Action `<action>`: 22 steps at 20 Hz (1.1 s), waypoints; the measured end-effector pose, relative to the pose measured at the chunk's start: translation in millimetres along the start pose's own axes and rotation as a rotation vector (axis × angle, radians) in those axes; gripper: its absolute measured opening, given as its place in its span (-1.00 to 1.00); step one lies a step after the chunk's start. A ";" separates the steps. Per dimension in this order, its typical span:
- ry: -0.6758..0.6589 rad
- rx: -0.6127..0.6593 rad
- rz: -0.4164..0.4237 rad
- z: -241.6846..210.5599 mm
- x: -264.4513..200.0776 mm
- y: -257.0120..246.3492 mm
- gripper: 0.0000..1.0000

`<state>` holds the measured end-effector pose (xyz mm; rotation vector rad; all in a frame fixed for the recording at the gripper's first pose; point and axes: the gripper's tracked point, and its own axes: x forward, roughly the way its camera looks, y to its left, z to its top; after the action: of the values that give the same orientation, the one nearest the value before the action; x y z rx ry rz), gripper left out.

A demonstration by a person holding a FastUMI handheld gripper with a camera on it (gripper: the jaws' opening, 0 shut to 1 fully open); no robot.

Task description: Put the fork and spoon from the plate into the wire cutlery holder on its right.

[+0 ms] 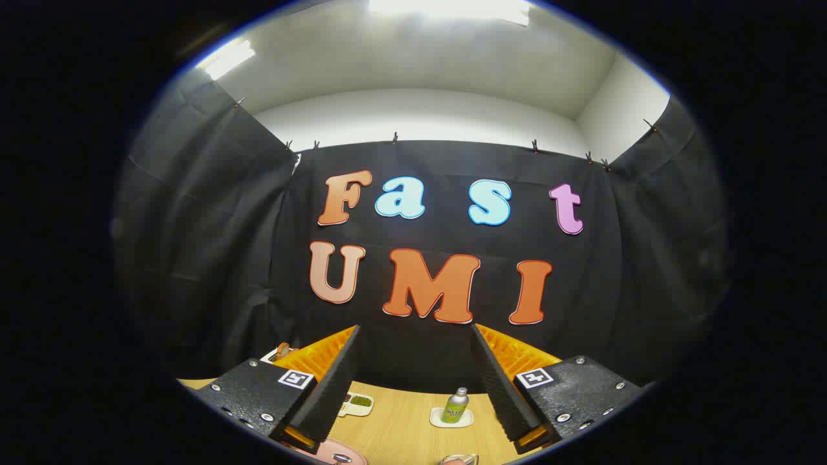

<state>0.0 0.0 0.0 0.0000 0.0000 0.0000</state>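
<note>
Spread wide with nothing held, the gripper (413, 381) hangs above a wooden bench (400, 426); just beneath the fingers, a pink plate (333, 451) carries what looks like a spoon bowl (341, 458), and to its right a sliver of the wire cutlery holder (460, 459) shows; its contents cannot be made out. Beyond the fingers, a small green bottle (456, 405) stands on a white coaster (451, 418); a small white dish (358, 403) holds something green.

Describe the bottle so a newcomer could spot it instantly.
Start at the wooden table below the black cloth wall. Between the open fingers of the hand-held gripper, beyond their tips, stands a small bottle upright on a white coaster. Its green label and silver cap set it apart from the flat white dish to its left.
</note>
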 end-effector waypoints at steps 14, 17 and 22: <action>0.035 0.001 0.016 -8.7 10.6 20.1 0.96; 0.089 -0.019 0.034 -33.2 10.5 34.0 0.96; 0.312 0.002 0.126 -112.7 -3.0 78.1 0.97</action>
<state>-3.0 78.1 -112.7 0.0020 0.3125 0.1264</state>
